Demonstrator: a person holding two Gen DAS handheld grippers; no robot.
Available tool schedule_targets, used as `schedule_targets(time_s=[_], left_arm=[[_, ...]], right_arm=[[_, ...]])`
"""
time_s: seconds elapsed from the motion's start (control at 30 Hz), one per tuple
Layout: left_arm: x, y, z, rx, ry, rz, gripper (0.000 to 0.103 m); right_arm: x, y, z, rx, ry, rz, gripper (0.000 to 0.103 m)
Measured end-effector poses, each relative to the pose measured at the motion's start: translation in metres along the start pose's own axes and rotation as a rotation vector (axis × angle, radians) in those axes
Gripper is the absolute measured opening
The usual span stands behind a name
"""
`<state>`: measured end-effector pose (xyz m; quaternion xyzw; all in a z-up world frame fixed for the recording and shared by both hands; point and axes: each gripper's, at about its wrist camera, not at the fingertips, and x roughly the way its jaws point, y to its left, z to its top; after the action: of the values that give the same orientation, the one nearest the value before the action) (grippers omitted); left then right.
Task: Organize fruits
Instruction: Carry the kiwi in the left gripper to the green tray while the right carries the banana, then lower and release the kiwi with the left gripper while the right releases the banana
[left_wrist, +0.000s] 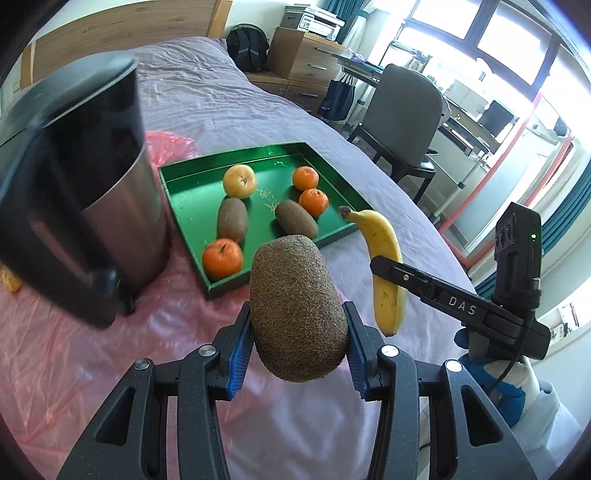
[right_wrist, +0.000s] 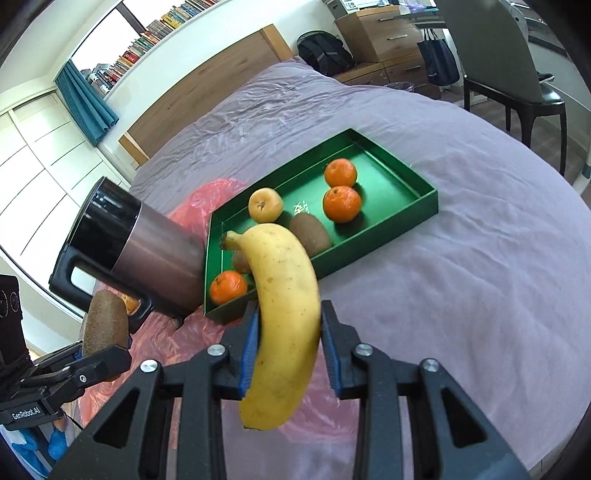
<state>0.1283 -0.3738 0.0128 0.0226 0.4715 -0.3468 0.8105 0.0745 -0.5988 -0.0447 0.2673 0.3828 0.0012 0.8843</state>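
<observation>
My left gripper (left_wrist: 298, 334) is shut on a brown kiwi (left_wrist: 297, 308), held above the pink plastic sheet just in front of the green tray (left_wrist: 184, 206). My right gripper (right_wrist: 289, 341) is shut on a yellow banana (right_wrist: 284, 310), held near the tray's front corner; the banana also shows in the left wrist view (left_wrist: 384, 266). The tray (right_wrist: 399, 177) holds two kiwis (left_wrist: 232, 218), three oranges (left_wrist: 222, 258) and a pale yellow fruit (left_wrist: 239, 181). The held kiwi shows at the left of the right wrist view (right_wrist: 105, 321).
A steel kettle (left_wrist: 85, 192) with a black lid and handle stands left of the tray on a pink plastic sheet (left_wrist: 74, 350). All of it lies on a bed with a purple sheet (right_wrist: 480, 277). A chair (left_wrist: 402, 114) and desk stand beyond the bed's right edge.
</observation>
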Motion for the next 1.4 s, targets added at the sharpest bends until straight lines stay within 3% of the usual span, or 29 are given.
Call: schedule_targets(time_s=[0.33, 0.6, 0.93, 1.4], left_arm=[[0.076, 0.008, 0.048, 0.008, 0.032, 0.062, 0.040], [0.124, 0.010, 0.069, 0.038, 0.056, 0.098, 0.040], [0.153, 0.012, 0.065, 0.046, 0.092, 0.116, 0.040], [0.163, 0.014, 0.059, 0.044, 0.110, 0.126, 0.040]], right_arm=[[0.041, -0.034, 0.077, -0.013, -0.062, -0.078, 0.000], [0.087, -0.056, 0.116, -0.074, -0.041, -0.189, 0.000], [0.113, -0.065, 0.116, -0.114, -0.008, -0.195, 0.000], [0.126, -0.085, 0.112, -0.014, -0.002, -0.145, 0.000]])
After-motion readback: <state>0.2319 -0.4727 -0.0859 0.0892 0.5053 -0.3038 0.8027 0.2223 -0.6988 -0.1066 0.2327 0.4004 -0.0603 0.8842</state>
